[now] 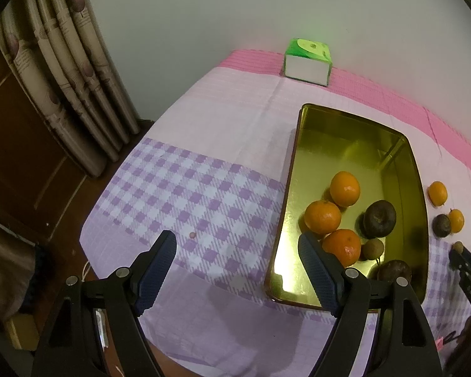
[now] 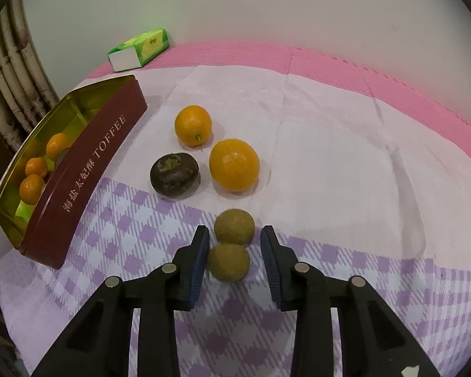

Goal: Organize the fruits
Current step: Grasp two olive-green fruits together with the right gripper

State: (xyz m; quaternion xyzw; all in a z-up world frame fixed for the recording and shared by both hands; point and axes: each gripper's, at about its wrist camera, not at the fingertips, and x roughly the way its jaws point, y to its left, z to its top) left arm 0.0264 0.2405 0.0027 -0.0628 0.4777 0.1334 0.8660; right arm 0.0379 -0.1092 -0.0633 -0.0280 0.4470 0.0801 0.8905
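A bench [image 1: 235, 119] draped in lilac-checked and pink cloth is set against a pale wall [image 1: 235, 6], with patterned curtains [image 1: 66, 72] at ten o'clock and a green tissue box [image 1: 307, 61] at twelve. Oranges [image 1: 344, 188] are held in the gold-lined toffee tin [image 1: 298, 169]. The left gripper [image 1: 237, 270] fingers are spread, empty. The right gripper [image 2: 235, 262] fingers are spread around a small brown-green round fruit [image 2: 228, 262], its twin [image 2: 234, 226] touching it at twelve o'clock.
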